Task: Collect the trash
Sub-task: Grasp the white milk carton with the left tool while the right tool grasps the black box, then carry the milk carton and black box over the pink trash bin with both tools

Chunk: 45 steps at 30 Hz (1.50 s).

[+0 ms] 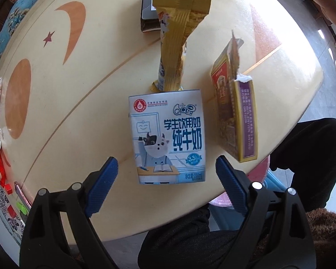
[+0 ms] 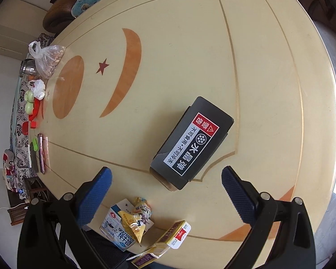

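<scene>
Crowding milk carton (image 1: 168, 136) — gold wrapper (image 1: 177, 42) | torn box (image 1: 237, 112) | black box (image 2: 191, 143)

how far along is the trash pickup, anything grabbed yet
Nothing looks collected yet. The blue-and-white milk carton, the gold foil wrapper standing in it, the torn red-and-gold cardboard box and the black cardboard box all sit on the round cream table. In hand: nothing. The left claw hangs open over the carton; the right claw is open near the black box. All four pieces are left.

Milk carton (image 1: 168, 136) on table (image 1: 78, 103), wrapper (image 1: 177, 44) behind, torn box (image 1: 235, 116) right
</scene>
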Tool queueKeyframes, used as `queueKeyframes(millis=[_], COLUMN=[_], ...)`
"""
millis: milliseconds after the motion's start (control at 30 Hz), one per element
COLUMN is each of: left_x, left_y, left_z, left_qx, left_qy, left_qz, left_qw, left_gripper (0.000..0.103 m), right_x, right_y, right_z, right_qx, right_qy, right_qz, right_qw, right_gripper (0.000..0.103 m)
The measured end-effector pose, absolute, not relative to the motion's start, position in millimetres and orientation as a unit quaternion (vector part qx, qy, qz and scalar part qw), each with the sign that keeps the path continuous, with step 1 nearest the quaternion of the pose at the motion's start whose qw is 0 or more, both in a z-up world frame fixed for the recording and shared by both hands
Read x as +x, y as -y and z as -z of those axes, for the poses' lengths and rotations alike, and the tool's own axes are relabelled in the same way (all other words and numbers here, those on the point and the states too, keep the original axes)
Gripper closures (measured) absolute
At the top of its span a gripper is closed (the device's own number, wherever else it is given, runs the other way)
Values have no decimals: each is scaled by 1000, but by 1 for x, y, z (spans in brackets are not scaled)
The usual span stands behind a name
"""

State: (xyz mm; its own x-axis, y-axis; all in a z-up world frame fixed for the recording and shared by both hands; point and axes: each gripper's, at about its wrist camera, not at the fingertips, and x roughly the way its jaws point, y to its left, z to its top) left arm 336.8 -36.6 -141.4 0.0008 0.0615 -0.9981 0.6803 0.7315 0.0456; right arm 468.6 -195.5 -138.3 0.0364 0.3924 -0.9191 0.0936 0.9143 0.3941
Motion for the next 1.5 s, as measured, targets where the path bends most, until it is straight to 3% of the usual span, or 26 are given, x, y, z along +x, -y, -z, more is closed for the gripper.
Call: queueKeyframes(millis=[600, 933, 1100, 1500], left_x=[354, 356, 355, 350], left_y=[25, 25, 26, 24], left_z=[174, 179, 178, 176], left_qx=[252, 250, 248, 235], left_qy=[-686, -691, -691, -686], left_qz=[228, 226, 224, 219], left_qw=[643, 640, 641, 653], left_gripper=[19, 28, 36, 37], right_x=[499, 499, 498, 492], right_y=[203, 196, 197, 220], right_z=[183, 178, 178, 155], right_qx=[230, 179, 183, 205], right_qy=[-711, -712, -708, -673], right_qz=[-12, 21, 17, -11], right_qw=[665, 679, 682, 711], right_gripper=[8, 40, 43, 47])
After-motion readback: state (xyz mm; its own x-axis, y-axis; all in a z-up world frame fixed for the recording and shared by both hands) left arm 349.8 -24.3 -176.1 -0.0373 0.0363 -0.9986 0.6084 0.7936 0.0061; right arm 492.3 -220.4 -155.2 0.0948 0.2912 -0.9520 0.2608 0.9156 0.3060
